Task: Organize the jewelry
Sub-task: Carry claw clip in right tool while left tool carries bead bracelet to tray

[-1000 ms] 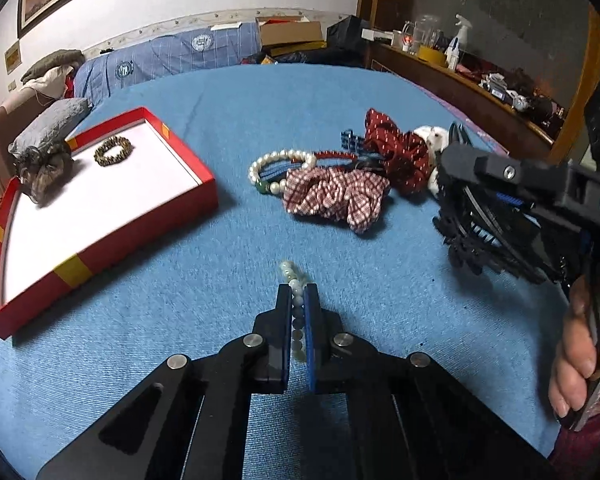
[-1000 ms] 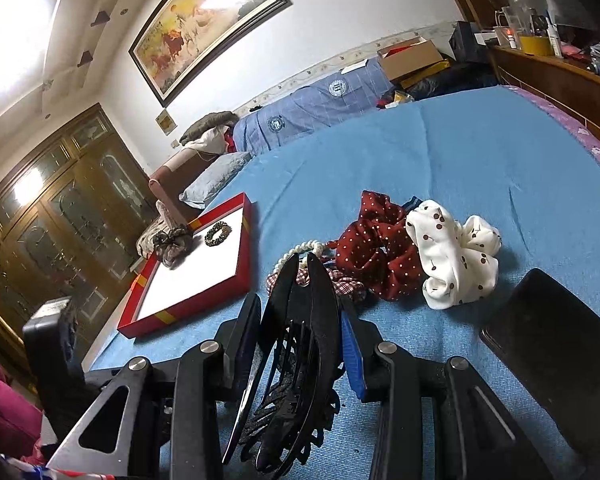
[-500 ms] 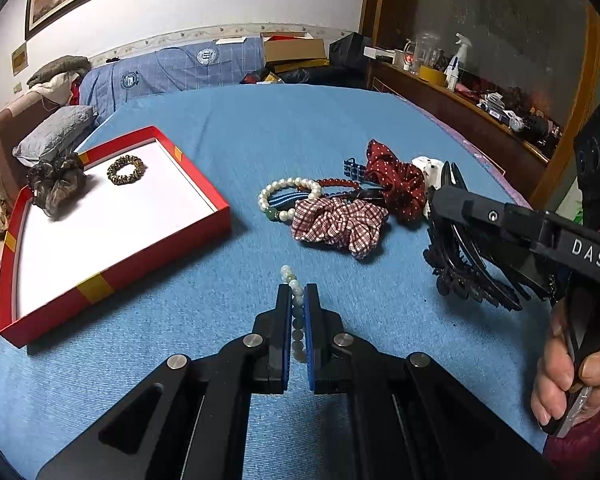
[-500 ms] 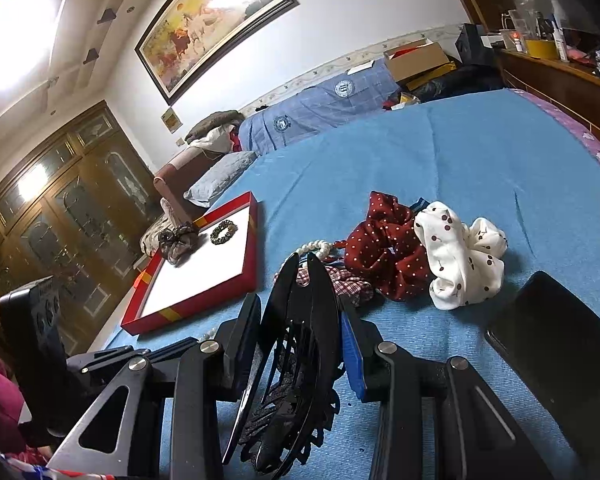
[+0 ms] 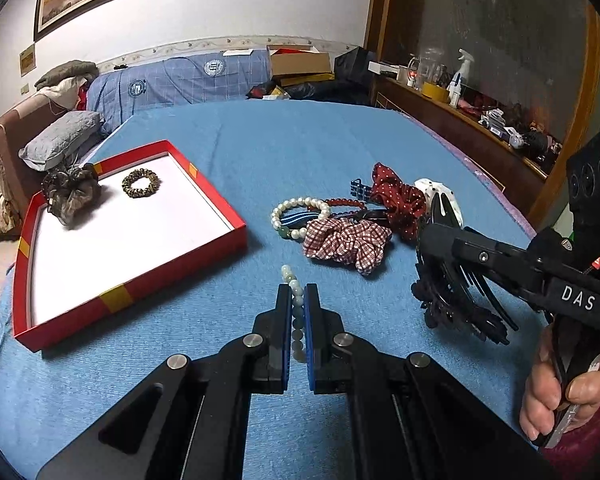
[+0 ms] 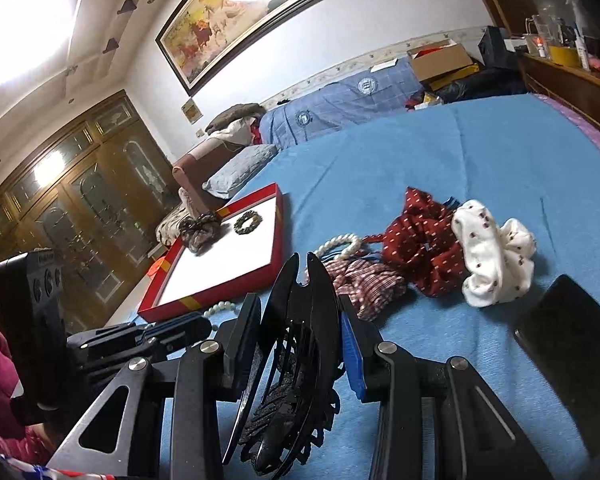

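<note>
Two claws work over the blue bed [image 5: 300, 152]. Low in the centre of its own view, the left claw [image 5: 298, 312] is closed on a pale bead bracelet [image 5: 296, 308], whose strand runs lengthwise between the fingers and pokes out toward the upper frame. At right, a hand [image 5: 564, 396] grips the right claw [image 6: 300, 320], clamped on a black hair claw clip [image 6: 296, 360] with its long axis along the fingers, teeth downward. A red tray [image 5: 140, 292] sits at left.
</note>
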Tool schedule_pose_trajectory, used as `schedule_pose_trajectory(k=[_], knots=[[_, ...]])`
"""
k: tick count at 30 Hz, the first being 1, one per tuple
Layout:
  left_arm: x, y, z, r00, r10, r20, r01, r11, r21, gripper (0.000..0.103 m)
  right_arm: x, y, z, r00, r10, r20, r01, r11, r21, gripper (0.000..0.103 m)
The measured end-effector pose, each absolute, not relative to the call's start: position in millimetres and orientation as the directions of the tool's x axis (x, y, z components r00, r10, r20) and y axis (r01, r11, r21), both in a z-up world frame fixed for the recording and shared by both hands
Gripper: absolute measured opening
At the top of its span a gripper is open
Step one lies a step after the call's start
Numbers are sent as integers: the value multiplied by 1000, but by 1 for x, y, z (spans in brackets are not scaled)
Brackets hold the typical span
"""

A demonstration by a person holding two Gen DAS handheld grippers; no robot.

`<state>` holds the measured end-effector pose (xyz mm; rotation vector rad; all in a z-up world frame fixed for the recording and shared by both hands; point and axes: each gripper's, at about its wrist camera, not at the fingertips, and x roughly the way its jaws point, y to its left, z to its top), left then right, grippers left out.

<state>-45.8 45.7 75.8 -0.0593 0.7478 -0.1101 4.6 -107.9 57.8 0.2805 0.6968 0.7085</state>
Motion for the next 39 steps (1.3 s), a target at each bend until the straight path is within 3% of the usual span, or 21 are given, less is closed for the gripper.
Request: schedule_pose_trajectory(k=[39], knots=[[-69, 128, 105, 793, -77, -604, -24, 987, -158, 5, 8, -5, 101, 419, 740, -526, -612, 658, 438, 42]])
